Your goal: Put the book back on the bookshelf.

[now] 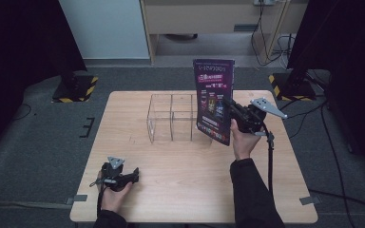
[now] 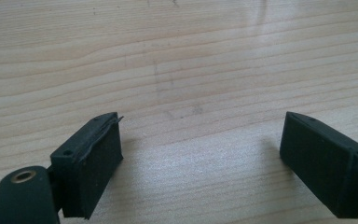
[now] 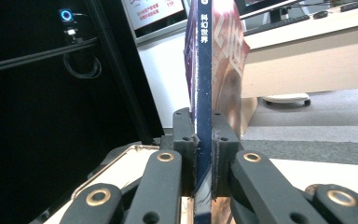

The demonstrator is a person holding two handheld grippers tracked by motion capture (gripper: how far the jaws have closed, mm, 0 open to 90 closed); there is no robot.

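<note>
A purple magazine stands upright above the table, held by its spine edge in my right gripper. In the right gripper view its blue spine is clamped between the two black pads. The magazine's lower edge hangs at the right end of a clear plastic organizer with several compartments. My left gripper rests low over the table's near left part. Its jaws stand wide apart over bare wood, and nothing lies between its pads.
The wooden table carries the organizer near its middle. Black stands with yellow-striped bases sit on the carpet at both far corners. Cables trail off the right side of the table.
</note>
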